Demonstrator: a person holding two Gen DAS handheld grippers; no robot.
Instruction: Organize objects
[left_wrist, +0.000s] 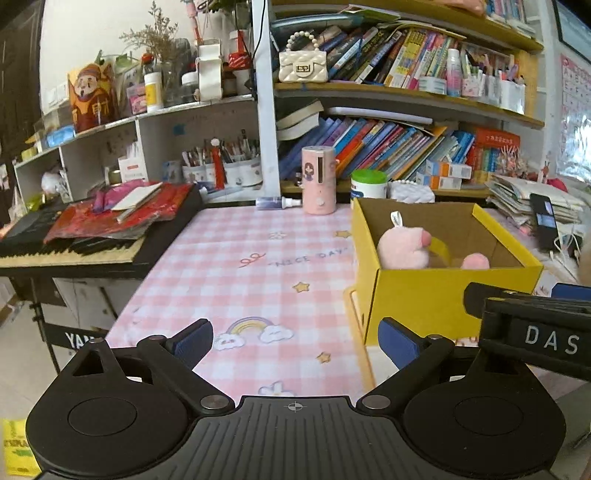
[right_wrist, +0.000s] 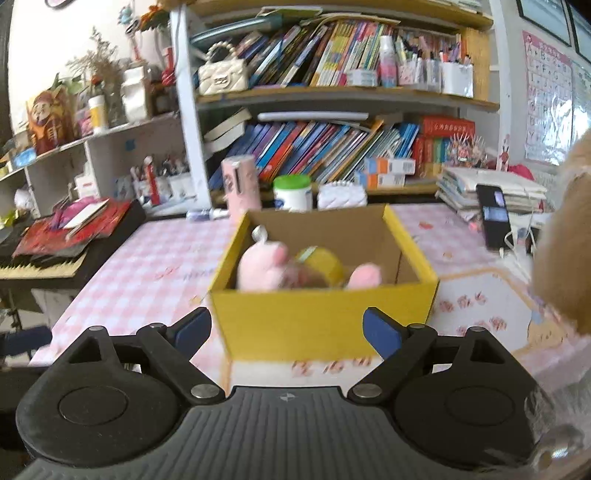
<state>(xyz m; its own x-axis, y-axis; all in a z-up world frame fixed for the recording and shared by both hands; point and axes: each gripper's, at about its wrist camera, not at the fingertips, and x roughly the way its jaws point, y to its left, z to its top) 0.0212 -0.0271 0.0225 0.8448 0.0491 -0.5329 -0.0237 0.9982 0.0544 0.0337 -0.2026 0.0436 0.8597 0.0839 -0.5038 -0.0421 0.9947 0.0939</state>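
A yellow cardboard box (left_wrist: 428, 295) (right_wrist: 321, 314) stands open on the pink checked tablecloth (left_wrist: 240, 266) (right_wrist: 140, 273). Inside lie a pink plush toy (left_wrist: 404, 247) (right_wrist: 264, 267) and a roll of yellow tape (left_wrist: 441, 249) (right_wrist: 325, 264). My left gripper (left_wrist: 295, 341) is open over the cloth, left of the box, with nothing between its blue pads. My right gripper (right_wrist: 288, 334) is open too, in front of the box's near wall, empty. Part of the right gripper's black body (left_wrist: 535, 332) shows at the right edge of the left wrist view.
A pink cylinder (left_wrist: 319, 181) (right_wrist: 240, 184), a small spray bottle (left_wrist: 277, 203) and a green-lidded tub (left_wrist: 369, 184) (right_wrist: 291, 192) stand at the table's back. A keyboard (left_wrist: 74, 240) piled with red papers lies left. Bookshelves (left_wrist: 406, 92) rise behind; a phone (right_wrist: 495, 218) and a paper stack sit right.
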